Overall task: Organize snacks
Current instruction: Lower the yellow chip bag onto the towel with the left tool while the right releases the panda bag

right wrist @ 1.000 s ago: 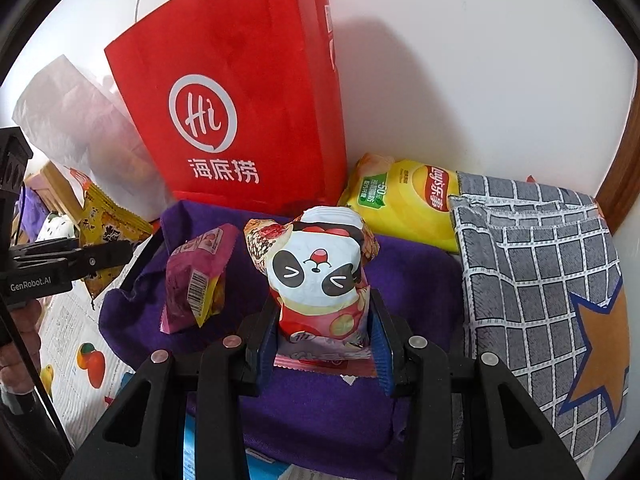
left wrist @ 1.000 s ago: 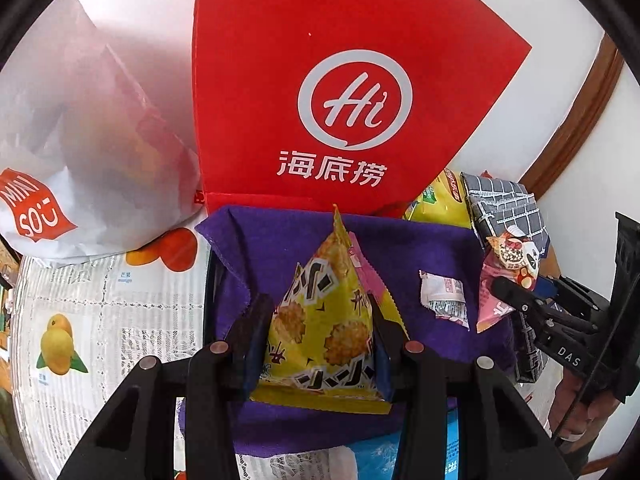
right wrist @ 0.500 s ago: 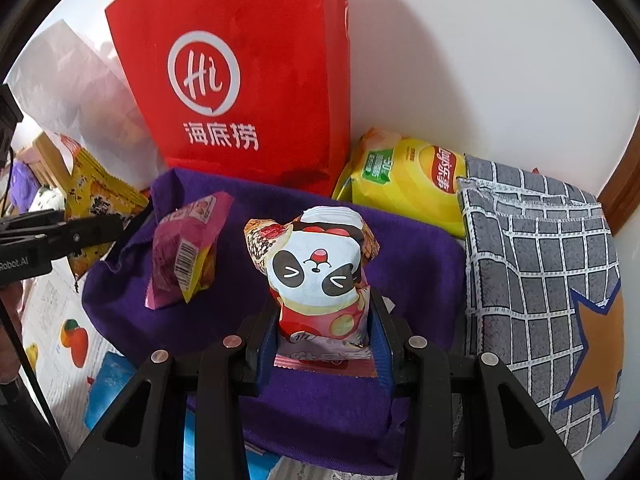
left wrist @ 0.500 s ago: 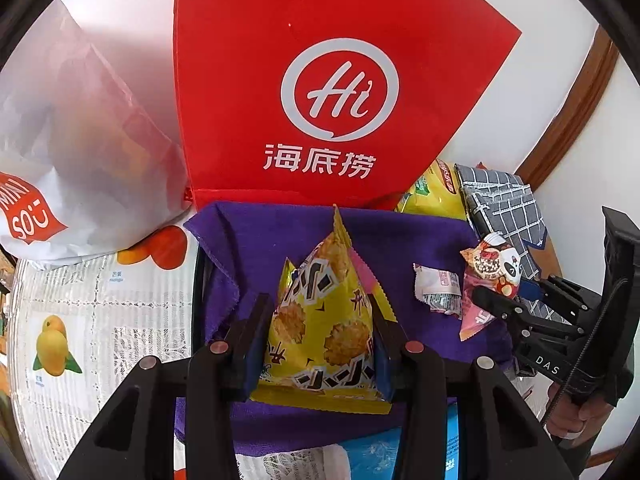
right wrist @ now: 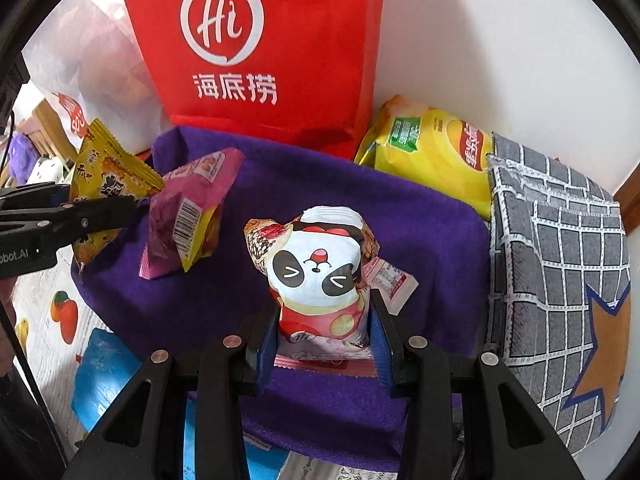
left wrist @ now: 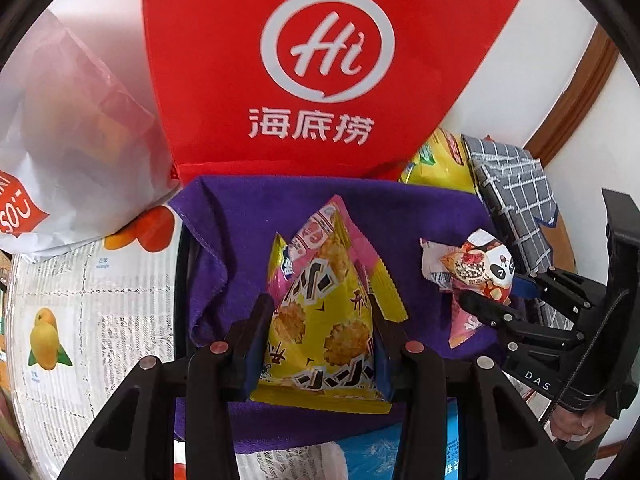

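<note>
My left gripper (left wrist: 320,312) is shut on a yellow triangular snack packet (left wrist: 320,332), held just above the purple cloth (left wrist: 240,216). A pink packet (left wrist: 320,232) lies on the cloth right behind it. My right gripper (right wrist: 322,312) is shut on a panda-print snack packet (right wrist: 316,272), low over the same purple cloth (right wrist: 420,232). A small white sachet (right wrist: 390,280) lies beside its right finger. In the right wrist view the left gripper (right wrist: 102,196) comes in from the left with the yellow packet (right wrist: 108,168), close to the pink packet (right wrist: 188,208). In the left wrist view the right gripper (left wrist: 492,292) carries the panda packet (left wrist: 484,268).
A tall red paper bag (right wrist: 260,40) stands against the white wall behind the cloth. A yellow chips bag (right wrist: 432,152) and a grey checked cloth (right wrist: 560,240) lie to the right. A white plastic bag (left wrist: 60,140) sits at the left. A blue packet (right wrist: 100,368) lies near the front.
My right gripper has sunk lower over the purple cloth with the panda packet still in it. The left gripper keeps its grip and has hardly moved.
</note>
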`<action>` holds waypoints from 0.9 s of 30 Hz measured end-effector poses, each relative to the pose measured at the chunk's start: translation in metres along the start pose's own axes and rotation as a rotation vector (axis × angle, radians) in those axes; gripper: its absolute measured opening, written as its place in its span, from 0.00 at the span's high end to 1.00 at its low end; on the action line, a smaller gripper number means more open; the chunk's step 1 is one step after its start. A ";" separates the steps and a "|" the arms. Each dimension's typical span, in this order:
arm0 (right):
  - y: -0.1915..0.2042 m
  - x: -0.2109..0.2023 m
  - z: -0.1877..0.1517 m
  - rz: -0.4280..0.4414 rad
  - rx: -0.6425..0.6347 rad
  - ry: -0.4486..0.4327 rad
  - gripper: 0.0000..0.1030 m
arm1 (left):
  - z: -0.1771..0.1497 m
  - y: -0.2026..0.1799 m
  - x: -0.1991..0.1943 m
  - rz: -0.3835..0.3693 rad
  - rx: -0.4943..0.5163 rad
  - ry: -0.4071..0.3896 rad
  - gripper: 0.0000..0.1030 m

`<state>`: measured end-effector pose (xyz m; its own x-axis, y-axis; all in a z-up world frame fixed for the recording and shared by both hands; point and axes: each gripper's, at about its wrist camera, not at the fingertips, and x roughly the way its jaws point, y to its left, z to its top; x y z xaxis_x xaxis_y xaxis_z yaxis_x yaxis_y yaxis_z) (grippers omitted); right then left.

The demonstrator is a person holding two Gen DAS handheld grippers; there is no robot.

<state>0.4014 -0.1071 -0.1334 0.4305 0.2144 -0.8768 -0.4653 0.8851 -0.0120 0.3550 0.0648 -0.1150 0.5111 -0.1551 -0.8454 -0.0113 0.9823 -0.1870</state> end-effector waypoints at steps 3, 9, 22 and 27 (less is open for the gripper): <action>0.000 0.003 0.000 -0.001 0.003 0.015 0.61 | 0.000 -0.003 0.003 -0.001 0.009 0.011 0.60; 0.000 0.004 0.002 -0.010 -0.008 0.025 0.57 | -0.003 -0.009 0.009 0.000 0.024 0.037 0.60; -0.010 -0.033 0.007 -0.041 0.016 -0.057 0.39 | -0.011 -0.039 0.025 0.037 0.106 0.092 0.60; -0.013 -0.056 0.003 -0.061 0.032 -0.095 0.39 | -0.015 -0.052 0.026 0.043 0.143 0.109 0.60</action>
<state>0.3859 -0.1289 -0.0829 0.5290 0.1965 -0.8255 -0.4115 0.9102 -0.0470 0.3558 0.0082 -0.1353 0.4162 -0.1152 -0.9020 0.0950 0.9920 -0.0829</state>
